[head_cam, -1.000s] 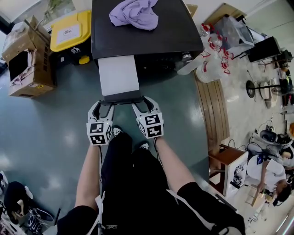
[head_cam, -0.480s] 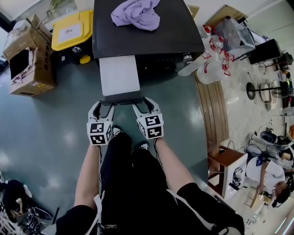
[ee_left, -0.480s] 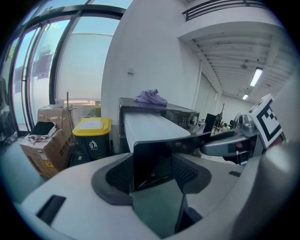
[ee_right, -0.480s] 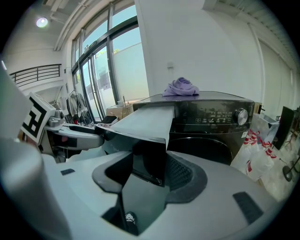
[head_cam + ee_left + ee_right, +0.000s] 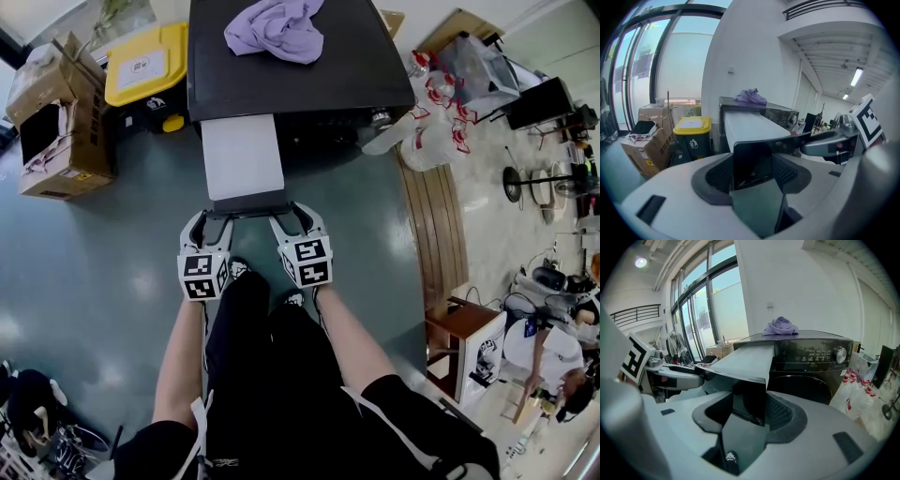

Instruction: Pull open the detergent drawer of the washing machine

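Observation:
The black washing machine (image 5: 300, 66) stands ahead with a purple cloth (image 5: 275, 26) on its top. Its detergent drawer (image 5: 242, 155) is pulled far out toward me, its pale top showing, and ends in a dark front panel (image 5: 248, 202). My left gripper (image 5: 214, 214) is shut on the left end of that panel, and my right gripper (image 5: 286, 211) is shut on the right end. In the left gripper view the panel (image 5: 752, 159) fills the gap between the pads of the left gripper (image 5: 752, 171). In the right gripper view, the right gripper (image 5: 749, 411) holds the panel's corner (image 5: 750, 397) the same way.
A yellow-lidded bin (image 5: 145, 61) and an open cardboard box (image 5: 56, 122) stand left of the machine. Plastic bags (image 5: 422, 131) and a wooden bench (image 5: 433, 225) lie to its right. A person (image 5: 548, 356) sits at the lower right. My legs are below the grippers.

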Action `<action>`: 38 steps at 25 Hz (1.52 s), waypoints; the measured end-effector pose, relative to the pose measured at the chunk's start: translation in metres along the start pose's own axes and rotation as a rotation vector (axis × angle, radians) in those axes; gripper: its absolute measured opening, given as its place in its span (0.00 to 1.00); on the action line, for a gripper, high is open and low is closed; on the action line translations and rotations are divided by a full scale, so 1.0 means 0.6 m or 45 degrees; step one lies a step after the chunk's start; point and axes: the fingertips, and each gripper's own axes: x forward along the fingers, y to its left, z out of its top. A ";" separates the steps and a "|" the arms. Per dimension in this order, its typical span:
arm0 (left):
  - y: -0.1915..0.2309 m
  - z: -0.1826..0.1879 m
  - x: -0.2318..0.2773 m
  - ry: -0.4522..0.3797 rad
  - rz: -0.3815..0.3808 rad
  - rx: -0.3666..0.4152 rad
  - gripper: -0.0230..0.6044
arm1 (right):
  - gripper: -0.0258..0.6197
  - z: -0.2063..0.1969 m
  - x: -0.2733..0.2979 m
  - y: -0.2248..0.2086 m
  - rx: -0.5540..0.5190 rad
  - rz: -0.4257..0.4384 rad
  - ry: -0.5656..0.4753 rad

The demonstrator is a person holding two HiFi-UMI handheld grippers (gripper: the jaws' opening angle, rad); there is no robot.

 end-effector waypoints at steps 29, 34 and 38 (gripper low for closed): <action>-0.013 -0.017 -0.019 0.039 0.001 0.023 0.43 | 0.38 -0.022 -0.018 0.004 0.007 -0.002 0.023; -0.015 -0.020 -0.023 0.042 0.012 0.028 0.43 | 0.38 -0.026 -0.021 0.007 0.013 0.001 0.024; -0.017 -0.025 -0.025 0.053 0.013 0.030 0.43 | 0.38 -0.030 -0.022 0.007 0.017 -0.003 0.017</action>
